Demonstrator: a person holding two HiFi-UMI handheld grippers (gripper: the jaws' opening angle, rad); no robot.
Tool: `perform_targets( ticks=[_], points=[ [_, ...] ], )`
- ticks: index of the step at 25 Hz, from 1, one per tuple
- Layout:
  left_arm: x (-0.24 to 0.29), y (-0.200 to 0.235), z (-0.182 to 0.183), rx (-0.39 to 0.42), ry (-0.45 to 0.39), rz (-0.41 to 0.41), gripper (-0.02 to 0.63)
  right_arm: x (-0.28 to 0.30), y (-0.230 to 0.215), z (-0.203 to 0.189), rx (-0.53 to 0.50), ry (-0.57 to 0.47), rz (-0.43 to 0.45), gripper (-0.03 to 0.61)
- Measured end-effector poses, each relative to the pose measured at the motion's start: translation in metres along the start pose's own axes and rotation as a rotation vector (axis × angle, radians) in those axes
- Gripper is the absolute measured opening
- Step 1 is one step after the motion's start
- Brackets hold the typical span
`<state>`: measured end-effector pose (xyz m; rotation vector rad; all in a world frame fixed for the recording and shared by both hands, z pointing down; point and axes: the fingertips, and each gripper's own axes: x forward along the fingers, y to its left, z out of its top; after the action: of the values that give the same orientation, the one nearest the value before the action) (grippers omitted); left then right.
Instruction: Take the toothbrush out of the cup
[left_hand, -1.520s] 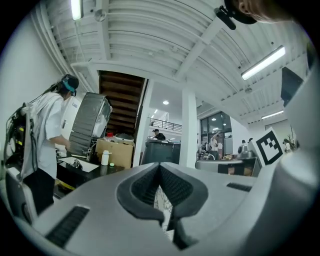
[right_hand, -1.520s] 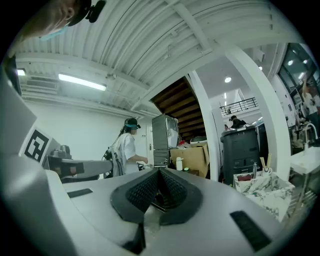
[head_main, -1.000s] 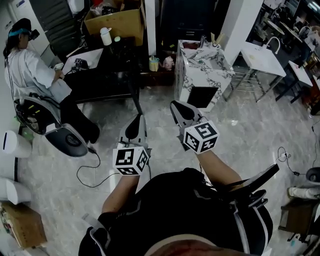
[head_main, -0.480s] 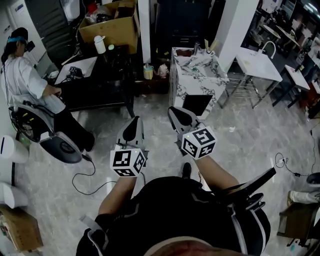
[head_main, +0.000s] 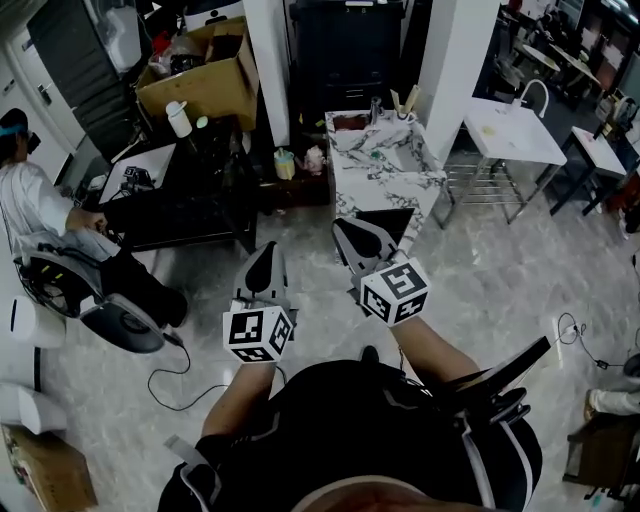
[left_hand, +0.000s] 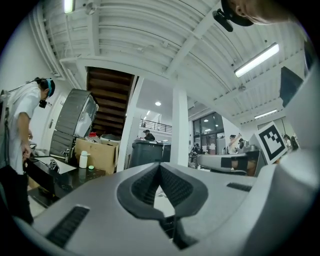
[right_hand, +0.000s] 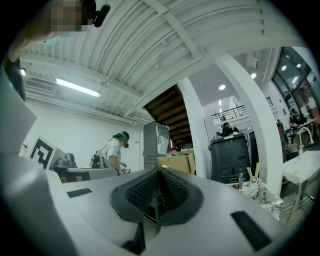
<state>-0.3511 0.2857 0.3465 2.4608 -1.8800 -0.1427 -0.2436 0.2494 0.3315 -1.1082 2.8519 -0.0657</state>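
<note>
Both claws are closed and hold nothing. In the head view the left claw (head_main: 262, 262) and right claw (head_main: 352, 238) sit side by side at the centre of the frame, above the grey floor (head_main: 500, 270). Each gripper view shows the pads pressed together: left (left_hand: 160, 169), right (right_hand: 159, 174).

The cup (head_main: 405, 114) stands at the far end of the marble table (head_main: 385, 175), upper centre of the frame and well apart from both claws. The toothbrush (head_main: 410, 97) sticks up out of it. The right gripper view shows the cup (right_hand: 255, 183) and toothbrush (right_hand: 257, 170) at the right of the frame.

A cardboard box (head_main: 200, 75) is at upper left, and a seated person (head_main: 30, 210) at the left edge.
</note>
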Motion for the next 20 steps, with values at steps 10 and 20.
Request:
perform_targets(
  ticks=[10,20],
  points=[
    [0.085,-0.059,-0.008,0.004,0.029,-0.053,0.0,-0.012,-0.093,0.004,-0.007,0.014,-0.011,0.023],
    [0.142,-0.102,-0.022,0.001,0.044,-0.047,0.0,-0.03,-0.161,0.004,0.038,-0.001,0.008,0.023]
  ],
)
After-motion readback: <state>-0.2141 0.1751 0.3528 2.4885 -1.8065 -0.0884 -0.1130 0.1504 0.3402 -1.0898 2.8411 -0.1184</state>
